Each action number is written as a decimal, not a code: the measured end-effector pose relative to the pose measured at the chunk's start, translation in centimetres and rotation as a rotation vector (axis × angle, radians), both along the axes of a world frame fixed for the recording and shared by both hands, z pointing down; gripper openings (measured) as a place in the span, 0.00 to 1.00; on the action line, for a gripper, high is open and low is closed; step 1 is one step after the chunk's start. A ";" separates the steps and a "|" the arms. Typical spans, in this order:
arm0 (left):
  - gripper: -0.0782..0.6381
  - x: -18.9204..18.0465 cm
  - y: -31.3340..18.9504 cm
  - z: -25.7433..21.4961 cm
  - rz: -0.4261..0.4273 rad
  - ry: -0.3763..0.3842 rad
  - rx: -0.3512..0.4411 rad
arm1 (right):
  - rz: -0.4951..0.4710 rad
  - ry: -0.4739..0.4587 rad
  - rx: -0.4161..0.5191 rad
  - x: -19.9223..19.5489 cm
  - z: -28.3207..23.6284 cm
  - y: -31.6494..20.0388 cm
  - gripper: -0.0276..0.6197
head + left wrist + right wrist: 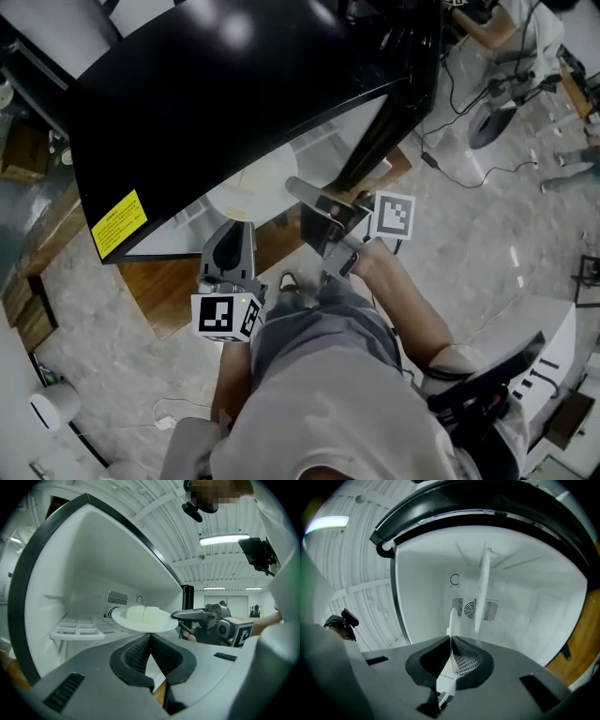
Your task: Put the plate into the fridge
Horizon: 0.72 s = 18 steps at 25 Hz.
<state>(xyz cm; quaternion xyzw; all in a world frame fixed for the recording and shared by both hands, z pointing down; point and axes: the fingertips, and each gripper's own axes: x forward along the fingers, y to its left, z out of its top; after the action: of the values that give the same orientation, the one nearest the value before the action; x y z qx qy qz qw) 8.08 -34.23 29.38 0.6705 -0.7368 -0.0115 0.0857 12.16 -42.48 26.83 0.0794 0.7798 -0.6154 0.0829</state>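
A white plate (pixel 146 622) carries pale food blocks (pixel 143 613) and hangs in front of the open fridge (pixel 84 573). My right gripper (pixel 180 616) is shut on the plate's right rim. In the right gripper view the plate (pixel 452 619) shows edge-on between the closed jaws of the right gripper (pixel 451 641). My left gripper (pixel 150 639) is shut with nothing in it, just below and short of the plate. In the head view the right gripper (pixel 298 187) reaches toward the fridge opening, with the left gripper (pixel 232 227) beside it on the left.
The fridge's black body (pixel 234 84) overhangs the white interior. A white wire shelf (pixel 77 629) sits inside at the left, with a fan vent (pixel 471 607) on the back wall. Wooden flooring (pixel 178 286) lies beneath, cables (pixel 469 159) trail at the right.
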 end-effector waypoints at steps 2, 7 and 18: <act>0.13 -0.4 -0.1 0.3 -0.034 -0.004 -0.011 | -0.012 0.009 -0.030 -0.7 0.4 -0.4 0.08; 0.13 -0.5 -0.1 0.8 -0.096 -0.006 -0.007 | -0.034 0.018 -0.098 -1.7 1.8 -1.3 0.08; 0.13 1.3 -2.4 -0.1 -0.095 -0.062 0.025 | -0.016 0.043 -0.245 -3.0 3.4 -3.3 0.08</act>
<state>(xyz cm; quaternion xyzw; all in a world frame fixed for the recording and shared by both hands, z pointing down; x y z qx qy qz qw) 9.35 -36.64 29.27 0.6359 -0.7699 -0.0039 0.0538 9.20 -45.82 30.28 0.0619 0.6998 -0.7082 0.0704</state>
